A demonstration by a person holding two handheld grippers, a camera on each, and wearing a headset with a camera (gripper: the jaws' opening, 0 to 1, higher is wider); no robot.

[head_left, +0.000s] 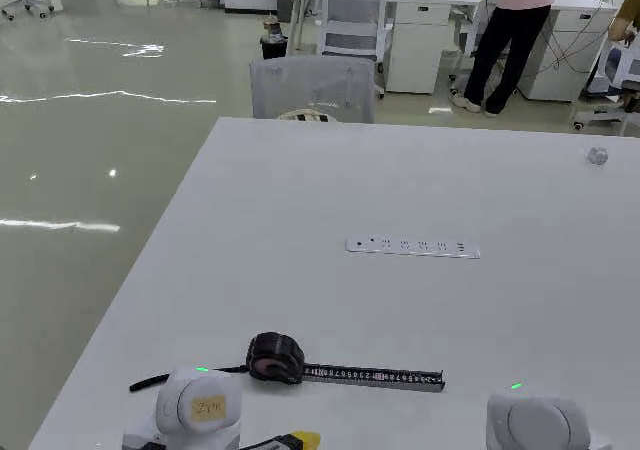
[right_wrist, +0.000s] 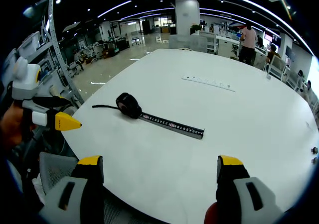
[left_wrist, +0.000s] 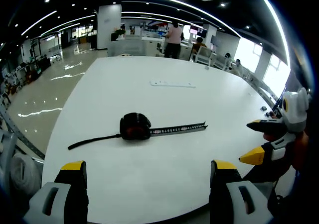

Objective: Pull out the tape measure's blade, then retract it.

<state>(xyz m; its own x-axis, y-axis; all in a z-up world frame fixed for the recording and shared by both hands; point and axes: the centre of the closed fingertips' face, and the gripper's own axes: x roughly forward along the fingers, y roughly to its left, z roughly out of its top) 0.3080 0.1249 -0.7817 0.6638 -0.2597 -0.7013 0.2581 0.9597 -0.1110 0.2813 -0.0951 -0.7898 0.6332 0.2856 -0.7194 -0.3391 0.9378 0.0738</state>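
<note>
Tape [head_left: 275, 358] lies lower centre of the head view on the bench [head_left: 400, 190], blade [head_left: 375, 376] out to its right, unheld. Left gripper [left_wrist: 148, 167] and right gripper [right_wrist: 159, 160]: jaws spread, both short of it. Risk: if the case is unpinned on retraction, it skids and the blade whips.

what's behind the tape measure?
A white power strip lies farther back, apart from the tape measure; a small round object sits near the far right edge. The table under it is covered.
</note>
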